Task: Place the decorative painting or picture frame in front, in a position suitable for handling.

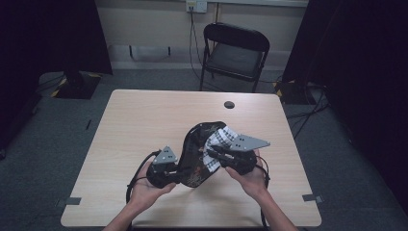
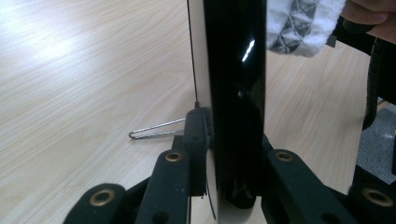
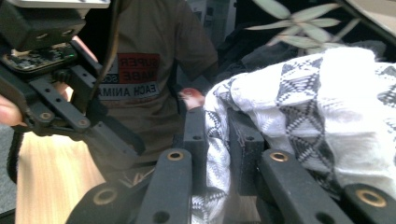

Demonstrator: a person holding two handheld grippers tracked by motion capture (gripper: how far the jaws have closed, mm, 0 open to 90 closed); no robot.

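Observation:
A glossy black tray [image 1: 195, 139] with a leaf print is held up off the table, tilted on its edge. My left gripper [image 1: 179, 175] is shut on its lower rim; in the left gripper view the tray [image 2: 233, 70] stands edge-on between the jaws of that gripper [image 2: 229, 137]. My right gripper [image 1: 212, 152] is shut on a white cloth with a dark diamond pattern [image 1: 220, 142] and holds it against the tray's face. In the right gripper view the cloth [image 3: 317, 98] bunches out of the right gripper [image 3: 219, 140], and the tray [image 3: 299, 23] mirrors a shirt.
The light wooden table [image 1: 144, 115] has a round cable hole [image 1: 229, 104] near its far edge. A thin metal wire loop [image 2: 154, 130] lies on the wood beside the tray. A black folding chair [image 1: 235, 53] stands behind the table.

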